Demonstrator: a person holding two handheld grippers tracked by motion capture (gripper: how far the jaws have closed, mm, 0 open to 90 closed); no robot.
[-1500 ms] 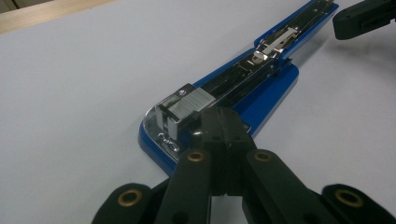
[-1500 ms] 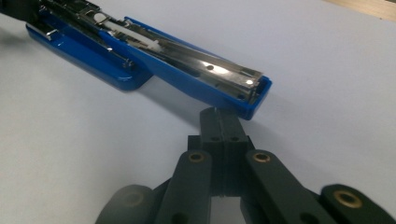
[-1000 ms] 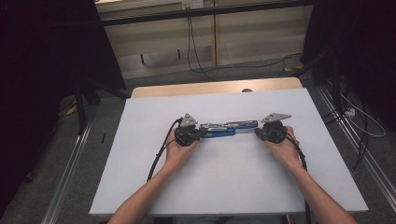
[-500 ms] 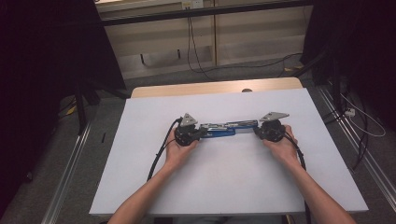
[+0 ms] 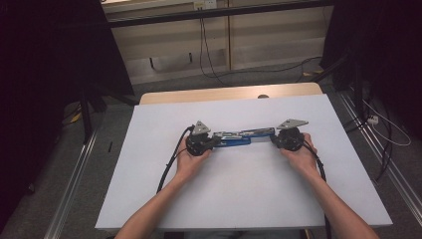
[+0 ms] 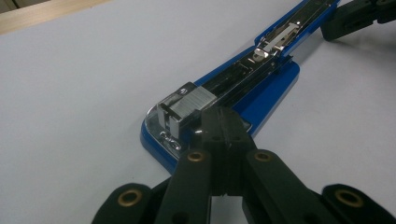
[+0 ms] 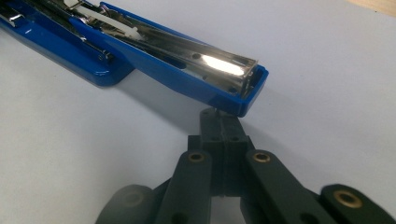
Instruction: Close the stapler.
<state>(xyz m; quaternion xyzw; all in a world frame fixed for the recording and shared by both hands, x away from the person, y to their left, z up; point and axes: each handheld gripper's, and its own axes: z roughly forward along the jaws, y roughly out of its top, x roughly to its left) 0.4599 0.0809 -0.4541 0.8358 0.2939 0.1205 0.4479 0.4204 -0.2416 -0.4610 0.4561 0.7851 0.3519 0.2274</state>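
Nearest the camera in the high view, both forearms come up from the bottom edge onto a big white table top [image 5: 239, 199], smooth and matte, with loads of bare surface on every side of the hands. The left hand [image 5: 186, 162] and right hand [image 5: 301, 157] sit well apart, roughly mid-table, each wrapped around a black gripper.

Between them lies a blue stapler [image 5: 244, 137], swung fully open and flat so it's one long strip: glossy blue plastic shell, shiny metal channel down the inside. In the left gripper view the stapler [image 6: 224, 98] has a rounded blue base end with a block of staples sitting in the chrome magazine. The left gripper [image 6: 224, 126] has its jaws pinched together with no gap, tips right at that end of the stapler, not around it.

In the right gripper view the right gripper [image 7: 224, 123] is clenched too, jaws pressed together, tips just under the squared-off blue end of the stapler [image 7: 187, 65].

Beyond the white sheet, a strip of pale wooden table edge [image 5: 224, 94] shows, then grey floor with cables [image 5: 209, 55].
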